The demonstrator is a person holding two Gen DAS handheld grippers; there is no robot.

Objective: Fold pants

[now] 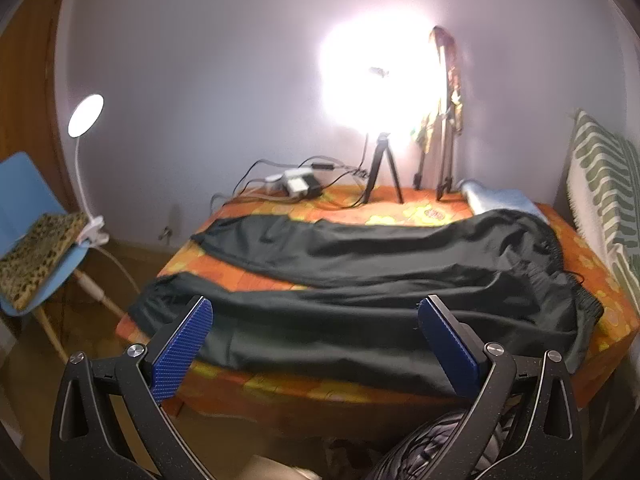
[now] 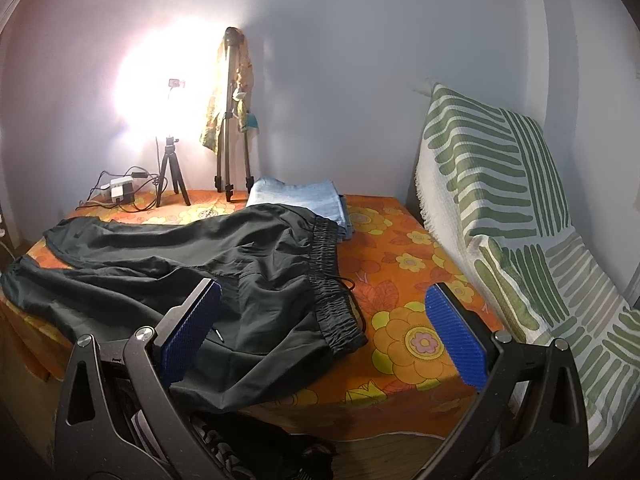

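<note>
Black pants (image 1: pixel 360 280) lie unfolded across the table (image 2: pixel 404 280), which is covered by an orange flowered cloth. The waistband (image 2: pixel 336 284) sits toward the right side, with a loose drawstring trailing onto the cloth; the two legs run off to the left, split in a shallow V. The near leg's cuff (image 1: pixel 156 300) reaches the front-left corner and may hang slightly over it, though the blur there leaves this unsure. The fabric is thin, slick-looking and wrinkled, with soft ridges near the seat.

Risks, as judged from here: the near hem overhangs the front edge, so a one-sided pull could drag the whole garment off the table. Slippery cloth may slide out of a shallow pinch. The drawstring could snag in a fold. Uneven lifts would leave the legs misaligned.

Left gripper (image 1: pixel 314 320): jaws wide apart, holding nothing, hovering over the near leg at the front edge. Right gripper (image 2: pixel 322 308): jaws also apart, empty, bracketing the waistband's near end.

Further out: folded blue jeans (image 2: pixel 304 196) at the back edge, touching the pants' seat; a small tripod (image 2: pixel 172 176) and a power strip with cables (image 2: pixel 120 190) at the back-left corner; a green-striped throw (image 2: pixel 516 216) beside the right edge; a blue chair (image 1: pixel 28 216) well off left.
</note>
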